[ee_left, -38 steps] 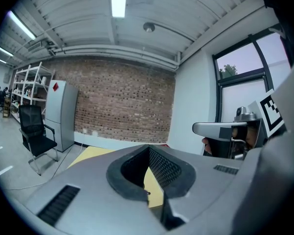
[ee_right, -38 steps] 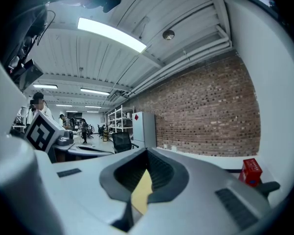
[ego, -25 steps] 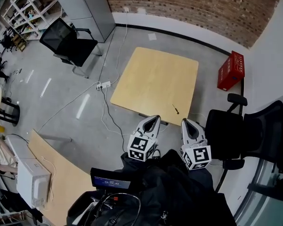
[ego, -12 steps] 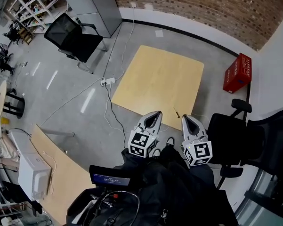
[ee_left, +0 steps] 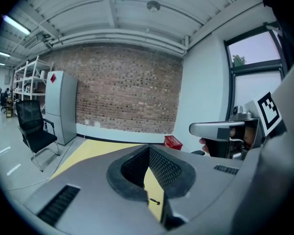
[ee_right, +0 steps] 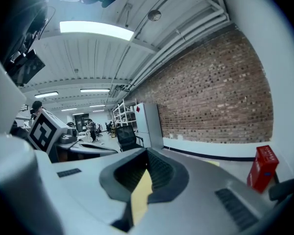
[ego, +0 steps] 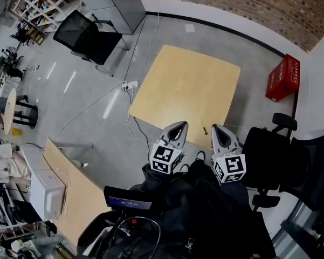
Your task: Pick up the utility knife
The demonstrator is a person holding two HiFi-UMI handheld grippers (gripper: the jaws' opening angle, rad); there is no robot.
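Note:
The utility knife [ego: 205,130] is a small dark object lying near the front edge of the light wooden table [ego: 183,85]. It also shows as a tiny dark and yellow thing [ee_left: 154,201] through the slit between the left jaws. My left gripper [ego: 181,124] hovers just left of the knife, and my right gripper [ego: 216,127] hovers just right of it. Both are above the table's near edge. In each gripper view the fingertips meet at the far end, left gripper [ee_left: 149,150] and right gripper [ee_right: 147,153], with nothing held between them.
A black office chair [ego: 269,155] stands close on the right and another chair [ego: 89,36] at the far left. A red crate [ego: 283,77] sits by the wall. Cables and a power strip [ego: 130,84] lie left of the table. A second table [ego: 70,193] is at lower left.
Both grippers have moved forward toward the table, and their tips now flank the knife. The jaws have not changed state.

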